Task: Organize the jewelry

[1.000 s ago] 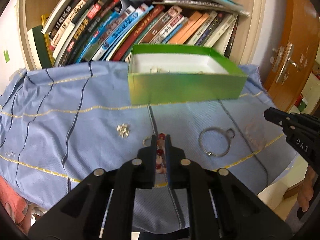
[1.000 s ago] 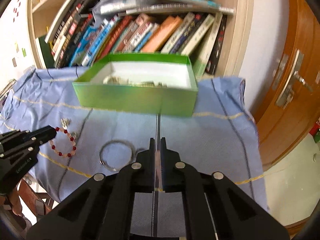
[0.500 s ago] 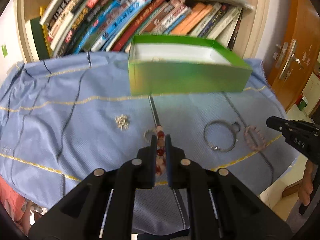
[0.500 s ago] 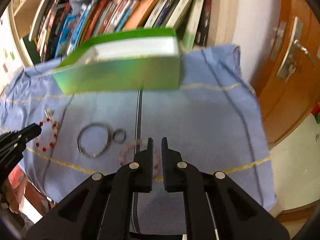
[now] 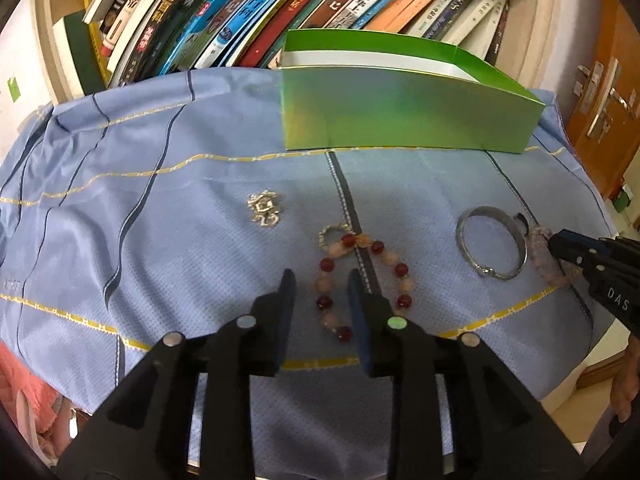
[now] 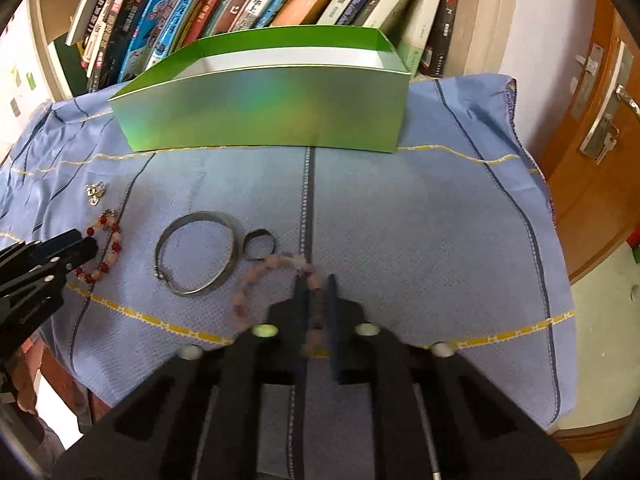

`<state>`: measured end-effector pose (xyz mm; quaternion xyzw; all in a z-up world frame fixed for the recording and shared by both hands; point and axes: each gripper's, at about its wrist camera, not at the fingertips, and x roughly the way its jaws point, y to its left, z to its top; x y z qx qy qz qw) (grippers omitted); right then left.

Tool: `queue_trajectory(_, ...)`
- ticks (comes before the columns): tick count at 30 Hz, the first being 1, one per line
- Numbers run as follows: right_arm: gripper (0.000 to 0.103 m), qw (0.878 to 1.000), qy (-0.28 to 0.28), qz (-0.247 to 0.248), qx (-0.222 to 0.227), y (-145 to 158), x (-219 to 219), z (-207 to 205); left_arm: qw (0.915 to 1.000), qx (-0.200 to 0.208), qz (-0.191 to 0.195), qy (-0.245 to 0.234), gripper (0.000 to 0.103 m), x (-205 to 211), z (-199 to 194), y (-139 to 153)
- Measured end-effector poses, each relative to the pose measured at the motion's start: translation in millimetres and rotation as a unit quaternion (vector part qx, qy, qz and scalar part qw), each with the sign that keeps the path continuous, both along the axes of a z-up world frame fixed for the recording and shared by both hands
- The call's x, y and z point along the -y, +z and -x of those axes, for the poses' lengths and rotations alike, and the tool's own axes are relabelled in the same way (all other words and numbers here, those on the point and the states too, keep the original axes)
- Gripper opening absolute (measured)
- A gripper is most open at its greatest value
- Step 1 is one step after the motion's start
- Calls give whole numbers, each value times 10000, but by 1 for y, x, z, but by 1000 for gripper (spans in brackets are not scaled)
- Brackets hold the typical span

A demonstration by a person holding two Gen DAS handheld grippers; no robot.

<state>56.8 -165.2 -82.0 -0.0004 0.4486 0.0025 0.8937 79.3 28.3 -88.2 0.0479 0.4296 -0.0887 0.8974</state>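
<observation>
A red and peach bead bracelet (image 5: 362,280) lies flat on the blue cloth (image 5: 160,220). My left gripper (image 5: 322,280) is open, its jaws astride the bracelet's left side. A pale pink bead bracelet (image 6: 272,284) lies at my right gripper (image 6: 317,282), whose jaws stand slightly apart around its right side. A silver bangle (image 6: 196,252) and a small dark ring (image 6: 259,244) lie between the two bracelets. A small silver charm (image 5: 264,210) lies further left. A green open box (image 5: 400,108) stands at the back.
A bookshelf (image 5: 240,12) full of leaning books rises right behind the box. The cloth's front edge drops off close below both grippers. A wooden door (image 6: 600,120) with a metal handle is on the right.
My left gripper has opened and the red bead bracelet now lies on the cloth. My right gripper has moved down and forward onto the pink bracelet with its jaws a little wider.
</observation>
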Motion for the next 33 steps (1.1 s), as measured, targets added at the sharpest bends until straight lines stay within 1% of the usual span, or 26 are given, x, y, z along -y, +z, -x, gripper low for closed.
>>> queue_trajectory(2, 8, 10000, 42, -25, 1, 0, -1, 0, 10000, -6, 62, -47, 18, 1, 0, 0)
queue_trajectory(3, 8, 10000, 55, -54, -5, 1, -2, 0, 9999, -23, 82, -65, 8, 1, 0, 0)
queue_trajectory(6, 8, 9999, 61, -38, 76, 6, -4, 2, 9999, -41, 159, -21, 8, 2, 0, 3)
queue_trajectory(9, 8, 9996, 77, -3, 257, 20, -5, 7, 9998, 107, 179, -63, 8, 4, 6, 14)
queue_trajectory(17, 8, 9956, -7, 44, 937, 75, -4, 10, 9968, 735, 281, -152, 8, 13, 14, 62)
queue_trajectory(20, 8, 9927, -39, 50, 1206, 99, -2, 8, 9946, 989, 291, -136, 8, 17, 12, 82)
queue_trajectory(23, 8, 9877, -97, 26, 1563, 131, 1, 1, 9907, 1318, 310, -117, 8, 19, 7, 109)
queue_trajectory(26, 8, 9823, -111, -94, 1870, 162, 5, -15, 9868, 1569, 369, -141, 8, 22, -11, 137)
queue_trajectory(27, 8, 9817, -95, -146, 1896, 170, 5, -22, 9862, 1603, 390, -148, 8, 24, -18, 143)
queue_trajectory(29, 8, 9813, -82, -262, 1906, 186, 7, -45, 9855, 1623, 473, -156, 8, 28, -46, 160)
queue_trajectory(31, 8, 9822, -145, -259, 1854, 191, 8, -69, 9860, 1601, 446, -125, 8, 35, -71, 168)
queue_trajectory(33, 8, 9859, -205, -302, 1633, 184, 9, -102, 9899, 1381, 317, -69, 8, 43, -108, 164)
